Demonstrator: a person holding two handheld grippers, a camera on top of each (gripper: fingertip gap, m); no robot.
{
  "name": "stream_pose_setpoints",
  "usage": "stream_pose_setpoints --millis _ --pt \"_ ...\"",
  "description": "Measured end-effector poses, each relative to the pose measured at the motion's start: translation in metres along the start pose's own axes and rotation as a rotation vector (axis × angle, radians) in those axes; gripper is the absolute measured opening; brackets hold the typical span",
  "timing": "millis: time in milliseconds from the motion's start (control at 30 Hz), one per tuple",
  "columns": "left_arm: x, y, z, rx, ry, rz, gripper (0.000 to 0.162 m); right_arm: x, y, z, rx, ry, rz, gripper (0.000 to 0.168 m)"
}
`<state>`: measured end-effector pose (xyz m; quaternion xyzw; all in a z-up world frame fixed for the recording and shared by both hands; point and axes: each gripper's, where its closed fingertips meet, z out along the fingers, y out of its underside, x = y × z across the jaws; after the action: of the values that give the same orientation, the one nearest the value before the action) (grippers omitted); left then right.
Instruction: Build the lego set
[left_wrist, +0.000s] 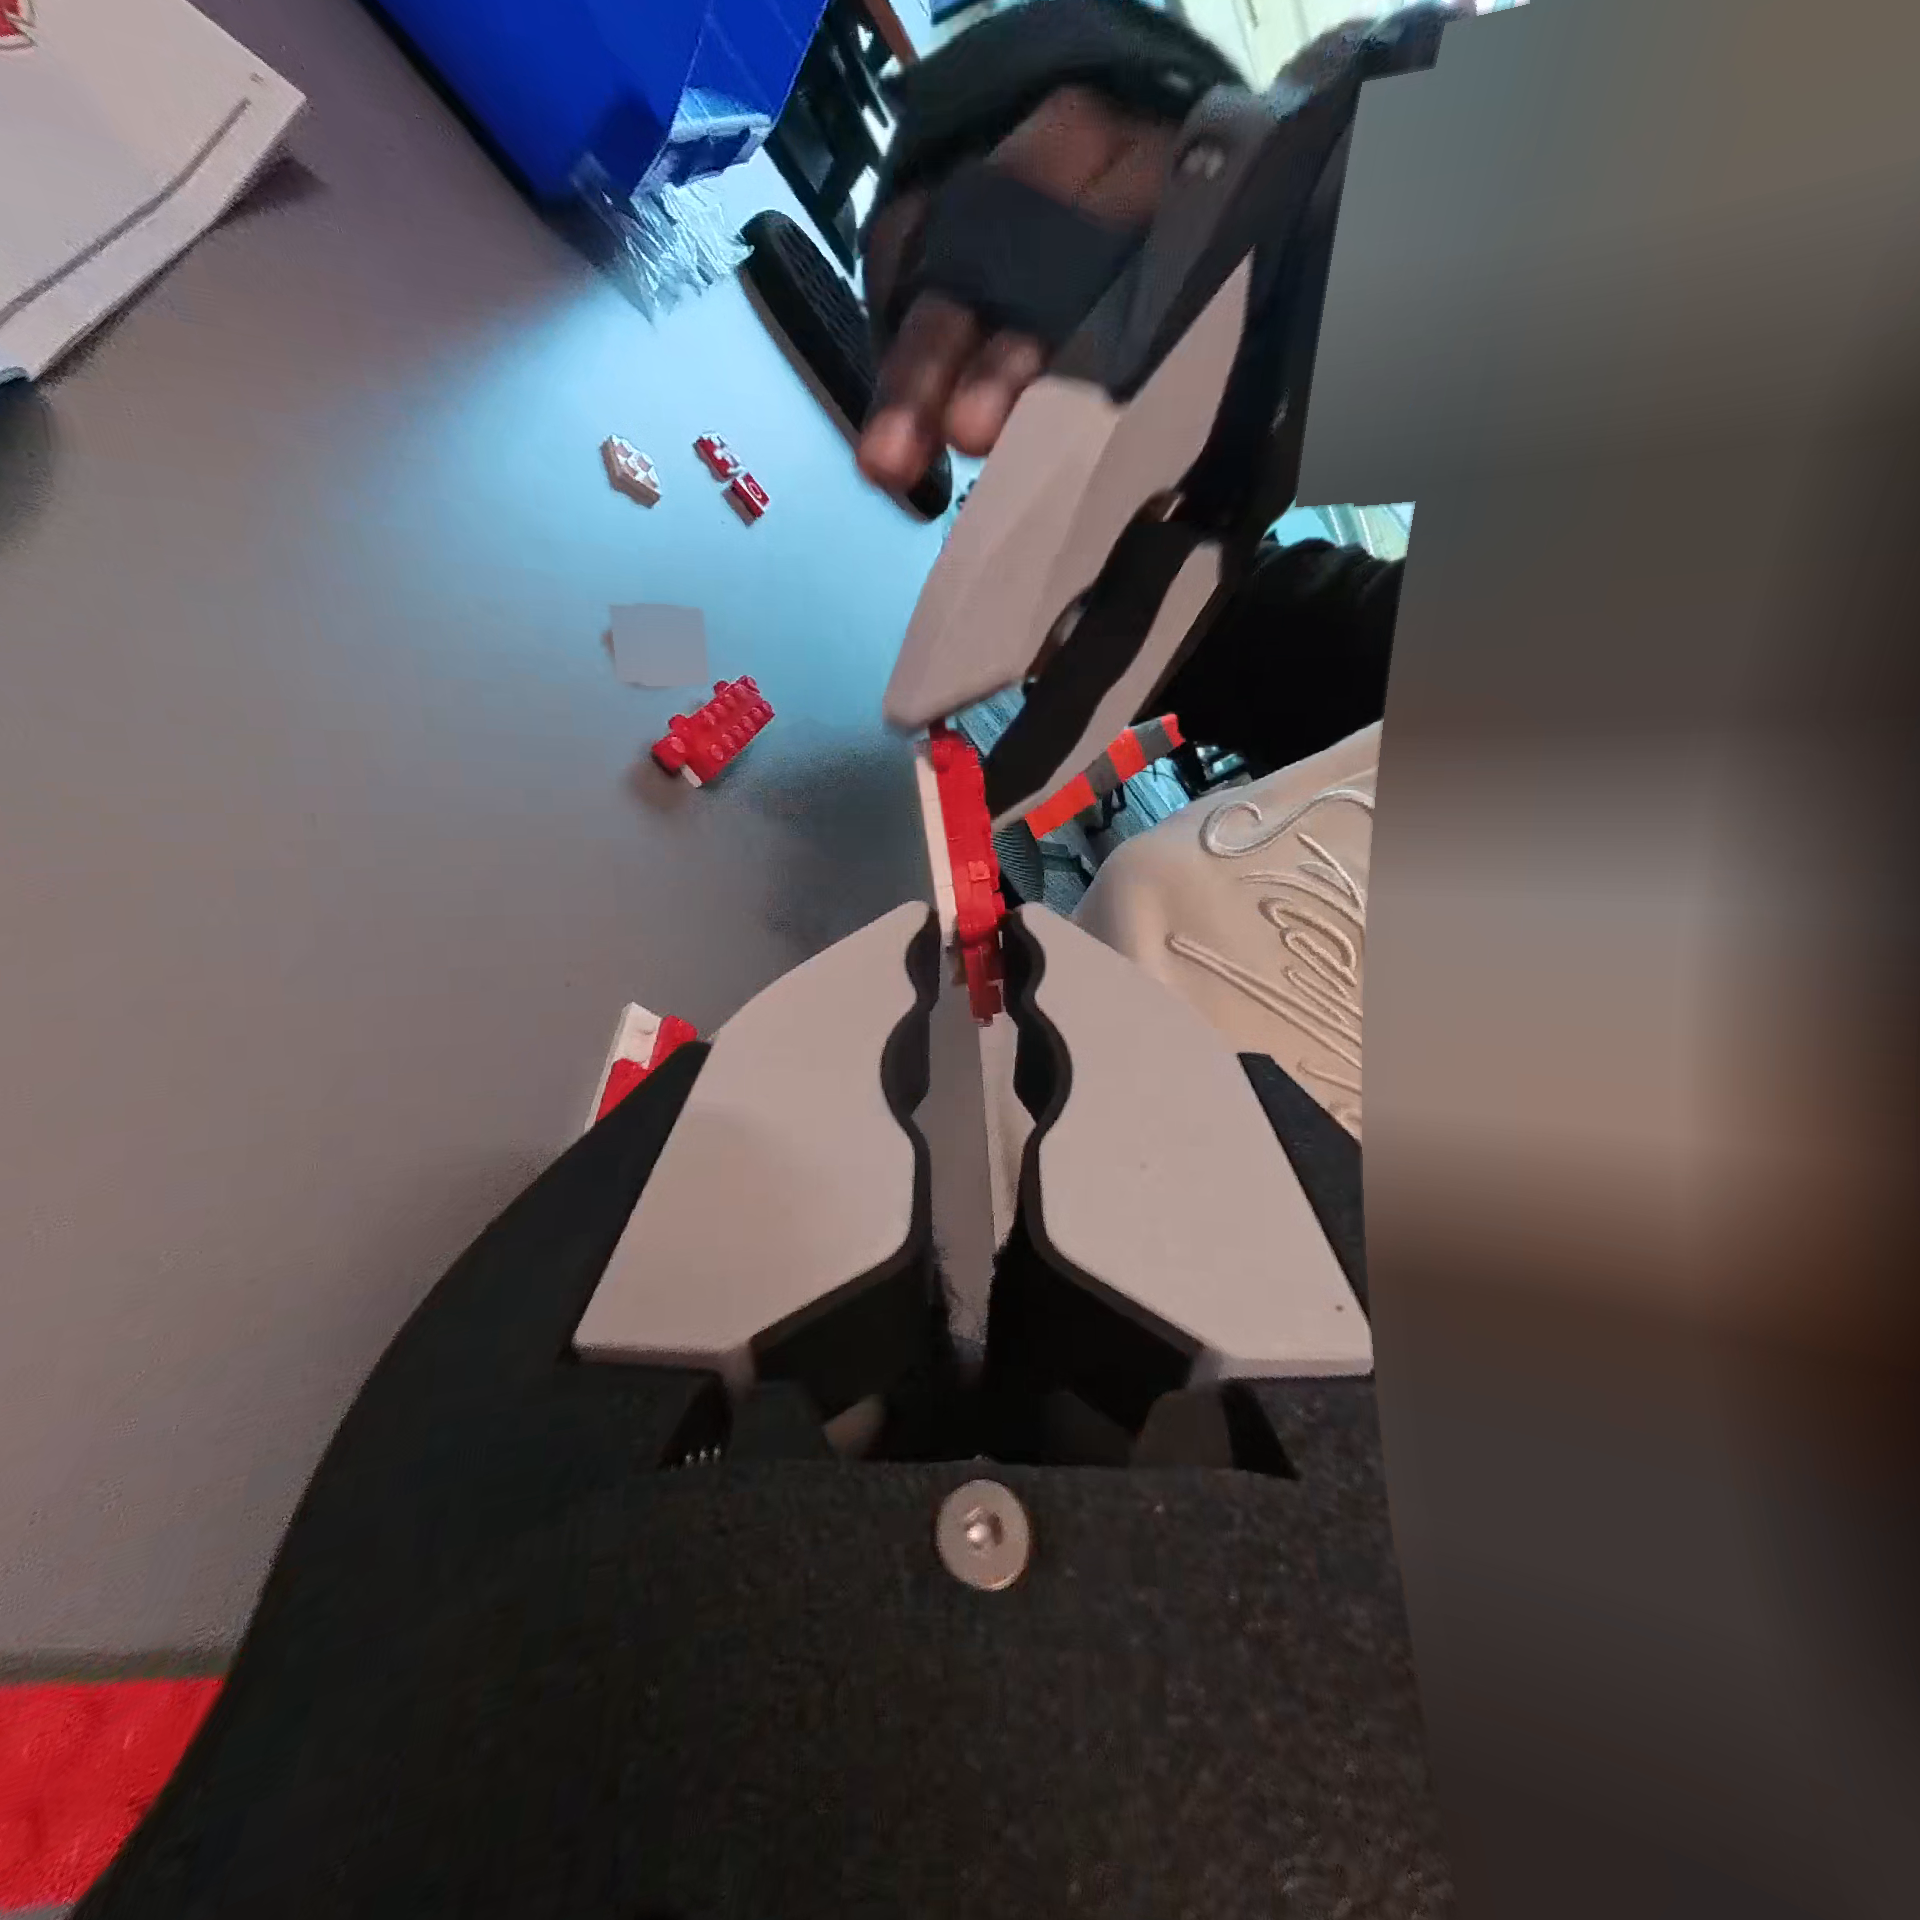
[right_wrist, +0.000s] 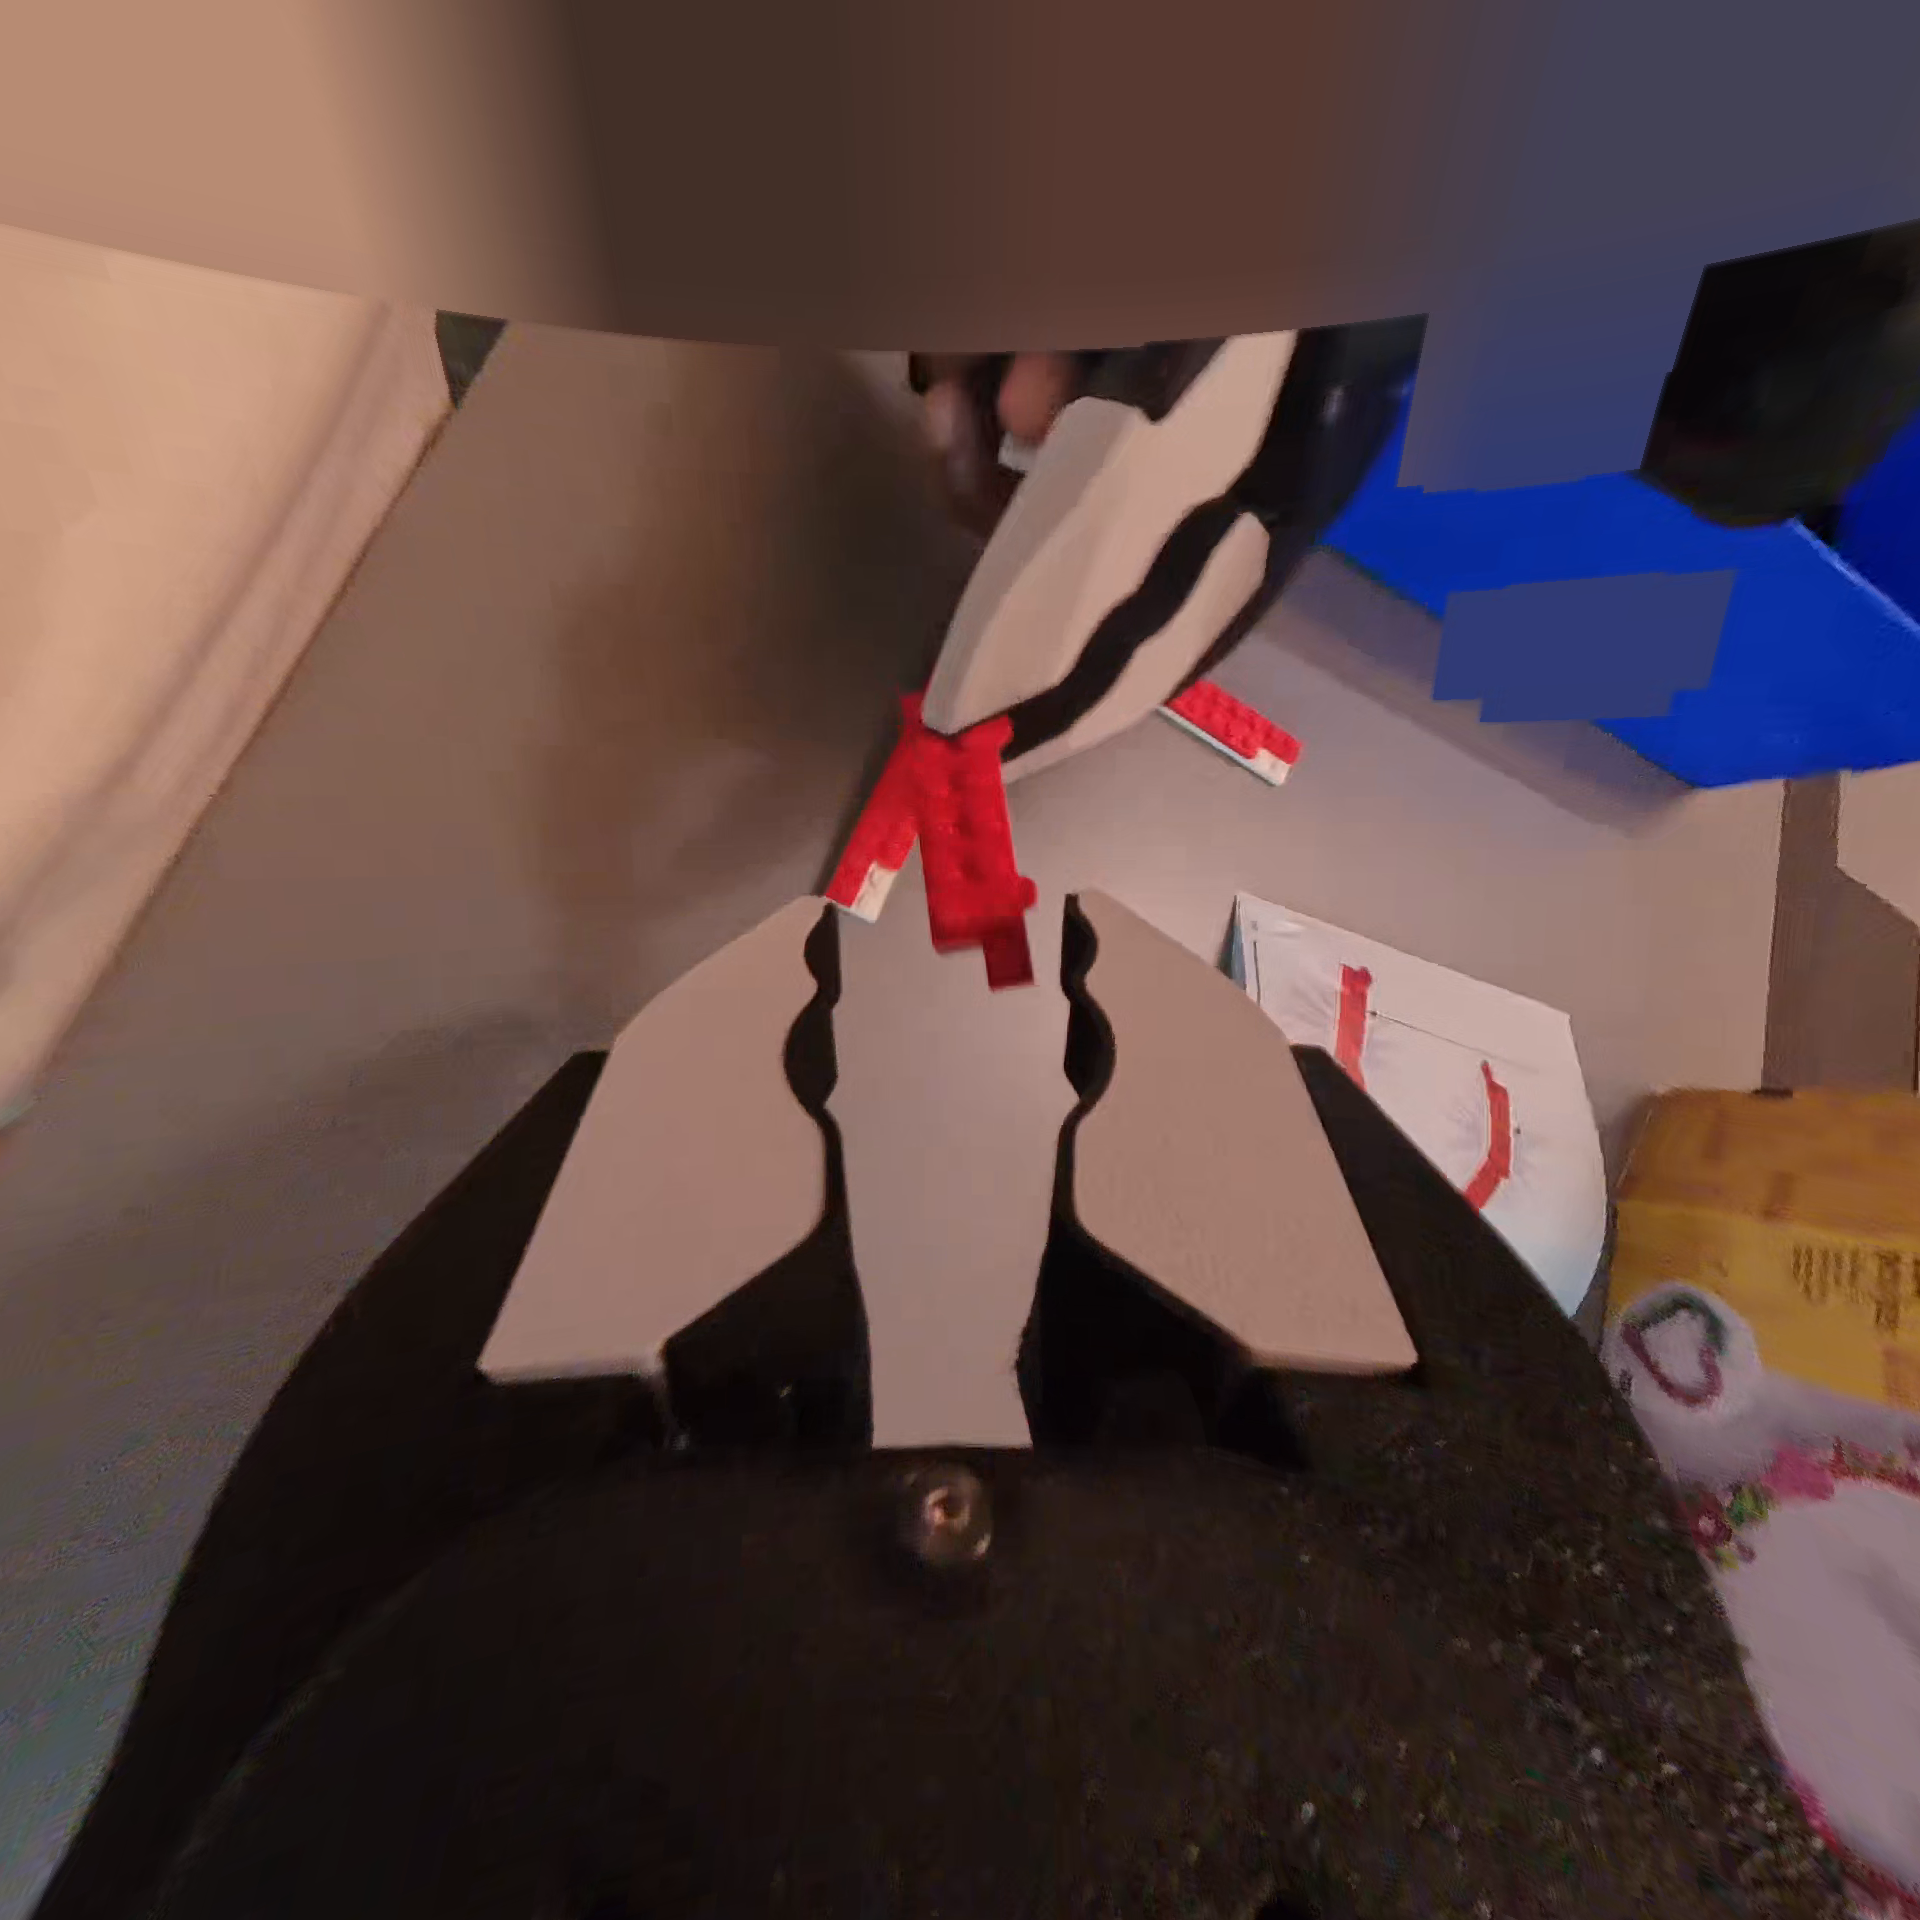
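My left gripper (left_wrist: 971, 914) is shut on a red and white lego assembly (left_wrist: 961, 821) and holds it upright above the grey table (left_wrist: 312, 831). The right gripper (left_wrist: 951, 748) reaches in from above, its tips at the assembly's far end. In the right wrist view my right gripper (right_wrist: 945, 904) is open, and the end of the red assembly (right_wrist: 961, 831) hangs between its fingertips without being clamped. The left gripper (right_wrist: 966, 727) grips the assembly's other end there.
Loose pieces lie on the table: a red block (left_wrist: 717, 732), a white piece (left_wrist: 631, 470), small red pieces (left_wrist: 732, 478) and a red-white plate (right_wrist: 1231, 732). A blue box (left_wrist: 623, 83), an instruction sheet (right_wrist: 1434, 1091) and a yellow box (right_wrist: 1766, 1195) stand around.
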<state>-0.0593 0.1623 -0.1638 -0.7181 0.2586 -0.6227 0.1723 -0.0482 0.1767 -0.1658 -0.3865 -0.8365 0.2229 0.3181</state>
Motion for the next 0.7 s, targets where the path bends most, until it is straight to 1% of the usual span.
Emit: stream_pose_setpoints --millis 33,100,133,200,233,300,367,433,500,600,667,700 --pt "0.001 -0.001 0.001 0.001 0.007 0.0 0.012 0.001 0.001 0.007 -0.003 0.013 -0.021 0.034" --pt "-0.001 -0.002 0.002 -0.008 0.0 0.005 0.015 0.004 0.002 0.012 0.011 0.06 -0.039 0.027" --pt "-0.002 -0.004 0.001 0.006 -0.005 0.005 0.016 0.006 0.003 0.012 0.024 0.084 -0.016 0.024" --pt "-0.001 -0.011 -0.006 0.046 -0.001 0.004 0.019 0.008 0.009 0.01 0.04 0.111 0.108 0.021" --pt "-0.002 -0.013 -0.011 0.057 -0.028 0.026 0.024 0.008 0.016 0.009 0.029 0.118 0.197 0.021" --pt "-0.015 -0.008 -0.024 0.039 -0.201 0.169 0.025 0.003 0.03 0.011 0.016 0.12 0.396 0.021" --pt "-0.028 0.005 -0.033 -0.033 -0.395 0.361 0.024 -0.007 0.04 0.02 0.001 0.105 0.577 0.021" --pt "-0.037 0.016 -0.035 -0.088 -0.536 0.495 0.023 -0.017 0.05 0.031 -0.052 0.088 0.648 0.021" --pt "-0.042 0.026 -0.031 -0.134 -0.601 0.572 0.022 -0.021 0.056 0.041 -0.087 0.085 0.65 0.021" --pt "-0.046 0.033 -0.027 -0.159 -0.638 0.611 0.021 -0.025 0.055 0.05 -0.087 0.039 0.671 0.021" --pt "-0.051 0.036 -0.024 -0.169 -0.649 0.6 0.022 -0.026 0.053 0.052 -0.051 0.004 0.72 0.021" --pt "-0.054 0.039 -0.023 -0.187 -0.656 0.605 0.023 -0.026 0.046 0.051 0.013 -0.042 0.787 0.021"
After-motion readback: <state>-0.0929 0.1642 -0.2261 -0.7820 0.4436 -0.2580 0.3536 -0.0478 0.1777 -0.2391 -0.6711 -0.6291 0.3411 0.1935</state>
